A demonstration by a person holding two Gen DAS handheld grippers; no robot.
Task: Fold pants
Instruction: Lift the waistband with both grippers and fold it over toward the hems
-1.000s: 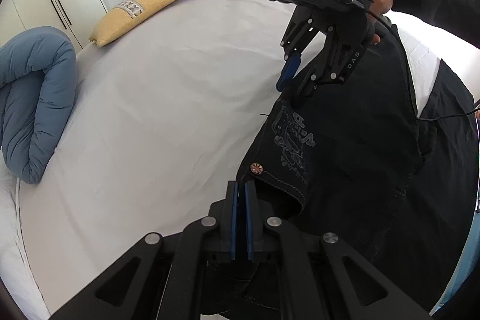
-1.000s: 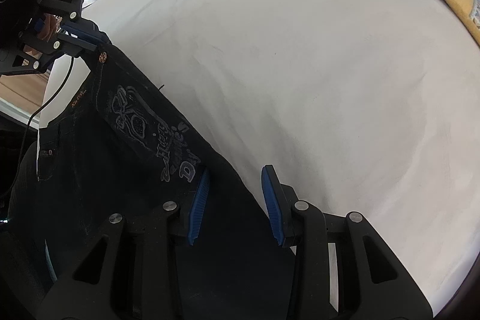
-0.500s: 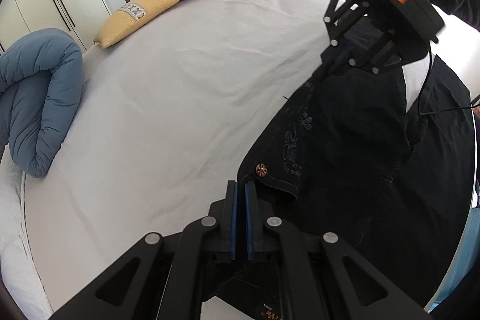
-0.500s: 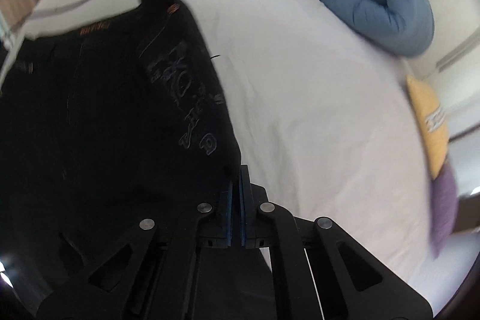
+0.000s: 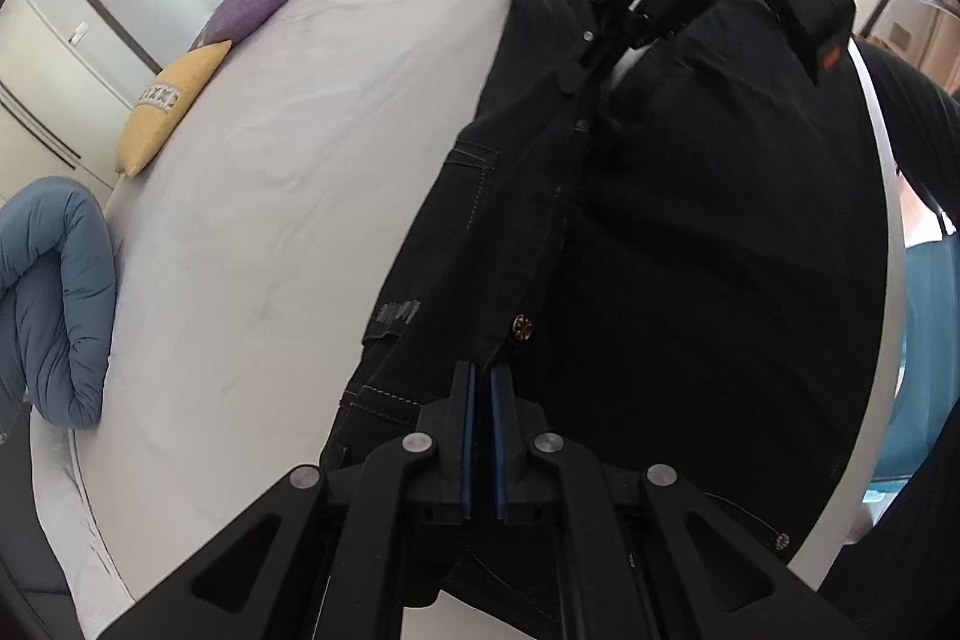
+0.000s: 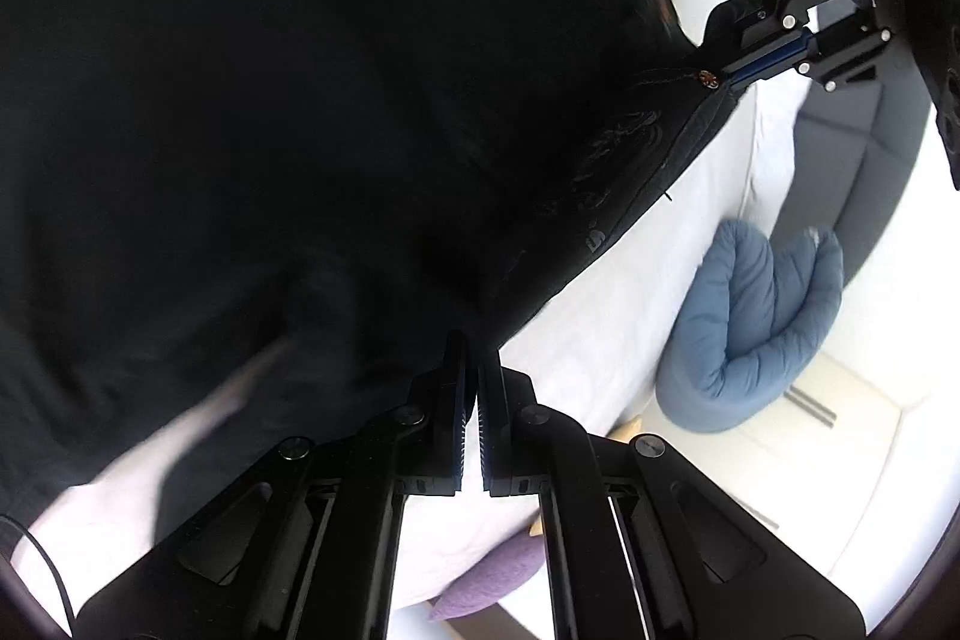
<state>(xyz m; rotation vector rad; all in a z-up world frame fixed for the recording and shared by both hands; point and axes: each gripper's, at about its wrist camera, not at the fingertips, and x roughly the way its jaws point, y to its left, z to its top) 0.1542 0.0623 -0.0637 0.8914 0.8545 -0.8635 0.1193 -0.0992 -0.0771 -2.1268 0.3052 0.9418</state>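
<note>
Here we see the left gripper (image 5: 480, 376) clamped on the waistband of the black denim pants (image 5: 690, 280), beside a copper rivet (image 5: 521, 327); the right gripper (image 6: 471, 358) pinches the same edge further along, the cloth stretched above the smooth white bed (image 5: 288, 172), near a puffy blue duvet (image 6: 756, 334)

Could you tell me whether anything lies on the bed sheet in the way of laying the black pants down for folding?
Nothing visible does. The pants hang from both grippers over bare white sheet; the blue duvet and pillows sit off at its edge.
</note>
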